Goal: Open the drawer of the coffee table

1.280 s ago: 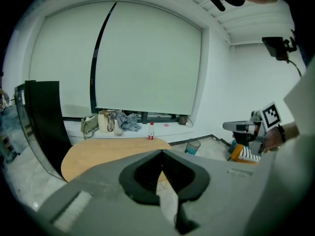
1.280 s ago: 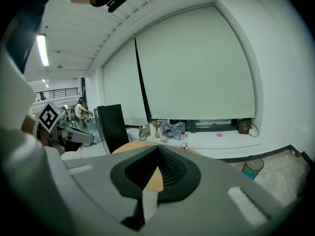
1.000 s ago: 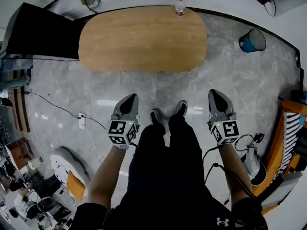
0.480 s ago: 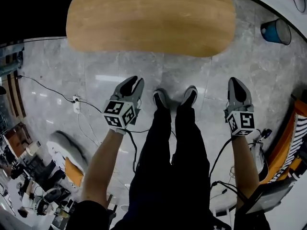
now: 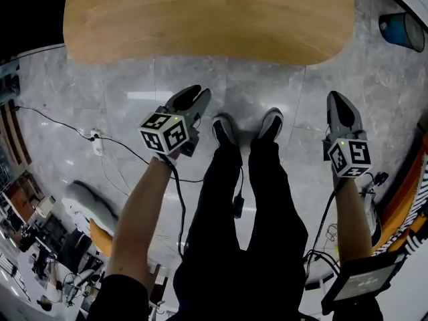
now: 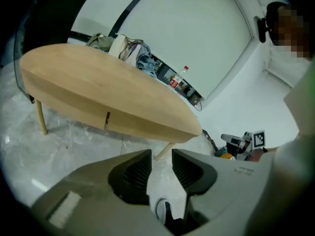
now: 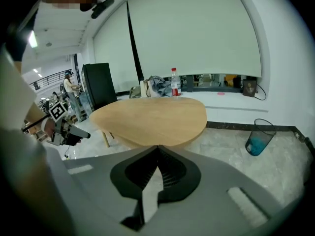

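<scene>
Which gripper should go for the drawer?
Left, probably. The left gripper has just been opening its jaws, with nothing between them, and it looks at the notch in the coffee table front. The right gripper is shut.

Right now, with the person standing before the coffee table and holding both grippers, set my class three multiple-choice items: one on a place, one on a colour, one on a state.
1. Where is the blue bin relative to the coffee table?
A on top of it
B on the floor beside it
C under it

2. What colour is the cap of the bottle?
A red
B green
C yellow

3. In what state is the left gripper?
A shut on a handle
B shut, empty
C open, empty

Key: 1 B, the bin stands on the stone floor, clear of the table. 2 A, the right gripper view shows a red cap. 3 C, its jaws have just been opening and stand apart with only floor between them.
</scene>
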{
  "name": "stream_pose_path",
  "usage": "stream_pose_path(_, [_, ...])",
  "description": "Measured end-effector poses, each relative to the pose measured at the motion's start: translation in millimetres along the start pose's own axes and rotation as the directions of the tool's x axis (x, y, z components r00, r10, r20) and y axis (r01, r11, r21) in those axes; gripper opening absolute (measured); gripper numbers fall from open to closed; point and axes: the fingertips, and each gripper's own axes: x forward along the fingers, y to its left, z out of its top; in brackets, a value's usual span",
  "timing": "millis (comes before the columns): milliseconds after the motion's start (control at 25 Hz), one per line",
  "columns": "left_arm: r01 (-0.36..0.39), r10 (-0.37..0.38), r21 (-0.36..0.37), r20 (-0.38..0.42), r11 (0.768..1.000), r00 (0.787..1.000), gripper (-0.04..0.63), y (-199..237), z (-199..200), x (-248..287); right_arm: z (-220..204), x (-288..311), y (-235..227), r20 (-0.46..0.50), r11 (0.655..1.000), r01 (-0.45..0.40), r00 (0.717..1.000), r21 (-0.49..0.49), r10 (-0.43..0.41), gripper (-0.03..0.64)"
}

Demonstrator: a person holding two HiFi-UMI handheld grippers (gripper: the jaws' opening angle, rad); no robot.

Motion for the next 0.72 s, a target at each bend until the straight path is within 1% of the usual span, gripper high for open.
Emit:
stream_pose_path(80, [0.012, -0.011, -0.049, 0.019, 0.999, 1.000, 0.138, 14.8, -2.9, 15.3, -11.1, 9.4, -3.4, 0.001, 1.000, -0.005, 1.000, 0.010, 0.005, 0.003])
stream_pose_path(200, [0.040, -0.031, -0.128, 0.067, 0.991, 0.997, 0.140, 34.4, -1.0, 35.1, -25.7, 21.7, -10.0, 0.005, 1.000, -0.012, 1.000, 0.006, 0.012, 0.003])
stream_pose_path(240, [0.054, -0.041, -0.151, 0.083, 0.987, 0.996, 0.154, 40.2, 0.9, 42.1, -29.7, 26.4, -12.8, 0.006, 1.000, -0.014, 1.000, 0.002, 0.014, 0.003])
stream_pose_path(320, [0.071, -0.053, -0.182, 0.101, 0.981, 0.993, 0.161, 52.0, 5.0, 57.1, -37.5, 38.1, -17.5, 0.002, 1.000, -0.022, 1.000, -0.019, 0.022, 0.005])
stream_pose_path(400, [0.067, -0.050, -0.184, 0.096, 0.981, 0.994, 0.192, 65.1, 5.9, 71.6, -45.9, 53.7, -18.1, -0.010, 0.998, -0.052, 0.999, -0.037, 0.052, 0.116])
stream_pose_path(440, [0.070, -0.053, -0.184, 0.096, 0.980, 0.994, 0.205, 71.4, 5.3, 77.8, -50.1, 62.1, -17.0, -0.015, 0.996, -0.076, 0.997, -0.038, 0.075, 0.155])
stream_pose_path(520, [0.111, -0.086, -0.208, 0.124, 0.972, 0.989, 0.233, 80.5, 5.5, 87.4, -56.6, 78.4, -15.5, -0.012, 0.992, -0.124, 0.992, -0.035, 0.124, 0.192])
stream_pose_path(600, [0.193, -0.146, -0.258, 0.190, 0.947, 0.971, 0.235, 85.2, 8.6, 93.7, -61.3, 94.3, -17.1, -0.002, 0.987, -0.159, 0.987, -0.032, 0.159, 0.228])
stream_pose_path(720, [0.311, -0.212, -0.308, 0.315, 0.899, 0.925, 0.237, 96.1, 22.4, 98.0, -63.0, 121.8, -24.6, 0.019, 0.984, -0.177, 0.984, -0.032, 0.178, 0.261])
